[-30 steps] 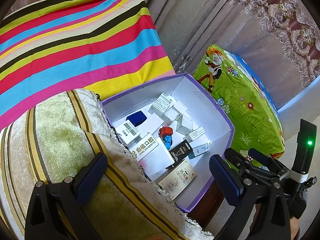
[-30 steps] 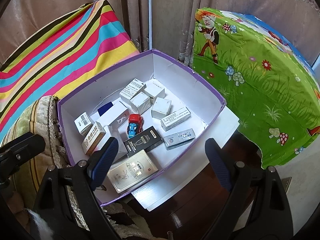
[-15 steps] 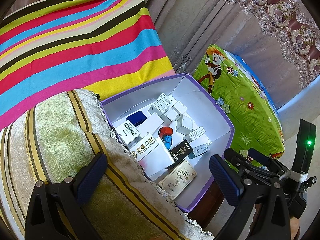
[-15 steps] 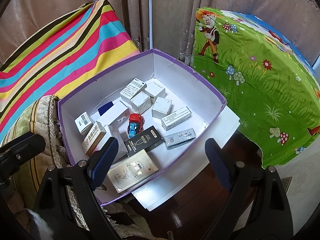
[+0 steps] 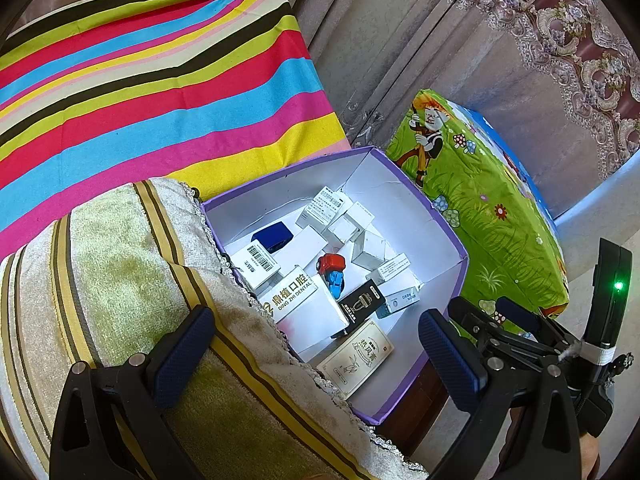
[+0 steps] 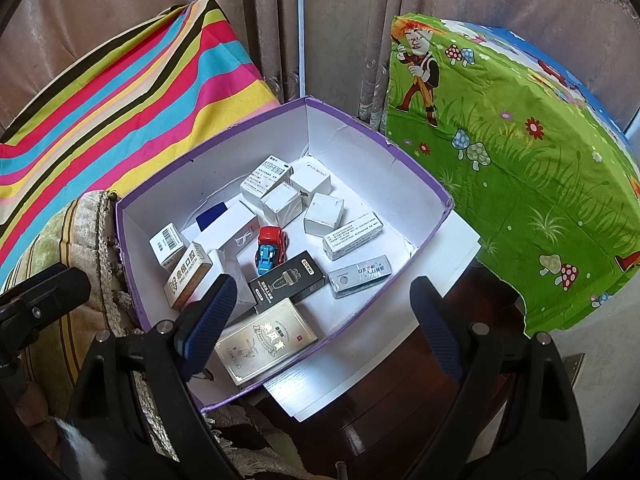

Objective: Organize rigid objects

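While the little boxes (image 6: 280, 204) and the toy car (image 6: 271, 249) are all lying inside the purple box (image 6: 372, 130), you are holding both grippers, left (image 5: 316, 344) and right (image 6: 320, 316), wide apart and gripping nothing, so I am seeing nothing left outside it.

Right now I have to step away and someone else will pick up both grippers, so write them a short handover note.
Left gripper: open, empty, hanging over the striped cushion beside the box.
Right gripper: open, empty, hanging over the near edge of the purple box.
All the small items in view lie loose inside that box: white cartons, a black carton, a gold carton, a toy car.
Done or left: items are gathered in the box but scattered at odd angles. This fits either a collected pile or one awaiting sorting; I cannot tell which.
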Action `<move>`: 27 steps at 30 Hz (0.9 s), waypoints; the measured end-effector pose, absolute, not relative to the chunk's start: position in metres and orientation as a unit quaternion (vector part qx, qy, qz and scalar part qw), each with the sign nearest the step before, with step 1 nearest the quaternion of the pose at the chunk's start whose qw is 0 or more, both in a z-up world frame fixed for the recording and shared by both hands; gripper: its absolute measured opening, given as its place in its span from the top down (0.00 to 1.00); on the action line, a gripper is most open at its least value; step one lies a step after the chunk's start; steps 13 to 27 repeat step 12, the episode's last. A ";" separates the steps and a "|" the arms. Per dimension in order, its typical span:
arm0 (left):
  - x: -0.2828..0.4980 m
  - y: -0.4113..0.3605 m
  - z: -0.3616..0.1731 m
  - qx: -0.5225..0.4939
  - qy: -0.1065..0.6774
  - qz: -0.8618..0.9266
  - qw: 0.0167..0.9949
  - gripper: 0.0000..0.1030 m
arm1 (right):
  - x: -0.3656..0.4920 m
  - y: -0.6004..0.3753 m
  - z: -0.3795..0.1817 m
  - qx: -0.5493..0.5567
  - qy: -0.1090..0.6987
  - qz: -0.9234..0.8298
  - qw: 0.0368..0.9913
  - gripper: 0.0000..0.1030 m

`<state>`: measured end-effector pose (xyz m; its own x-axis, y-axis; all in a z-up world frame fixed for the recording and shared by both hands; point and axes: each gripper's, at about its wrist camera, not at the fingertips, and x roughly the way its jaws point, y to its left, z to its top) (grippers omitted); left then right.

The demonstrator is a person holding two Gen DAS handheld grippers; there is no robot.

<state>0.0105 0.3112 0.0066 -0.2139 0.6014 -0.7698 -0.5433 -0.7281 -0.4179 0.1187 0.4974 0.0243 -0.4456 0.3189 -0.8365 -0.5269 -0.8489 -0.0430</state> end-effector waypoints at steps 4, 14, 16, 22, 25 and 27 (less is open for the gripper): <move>0.011 0.311 0.007 -0.508 -0.028 0.779 0.368 0.00 | 0.118 0.498 0.024 -0.464 0.113 0.842 0.250 0.13; 0.011 0.311 0.007 -0.507 -0.028 0.779 0.367 0.00 | 0.119 0.497 0.024 -0.464 0.113 0.842 0.250 0.13; 0.011 0.311 0.007 -0.507 -0.028 0.779 0.367 0.00 | 0.119 0.497 0.024 -0.464 0.113 0.842 0.250 0.13; 0.011 0.311 0.007 -0.507 -0.028 0.779 0.367 0.00 | 0.119 0.497 0.024 -0.464 0.113 0.842 0.250 0.13; 0.011 0.311 0.007 -0.507 -0.028 0.779 0.367 0.00 | 0.119 0.497 0.024 -0.464 0.113 0.842 0.250 0.13; 0.011 0.311 0.007 -0.507 -0.028 0.779 0.367 0.00 | 0.119 0.497 0.024 -0.464 0.113 0.842 0.250 0.13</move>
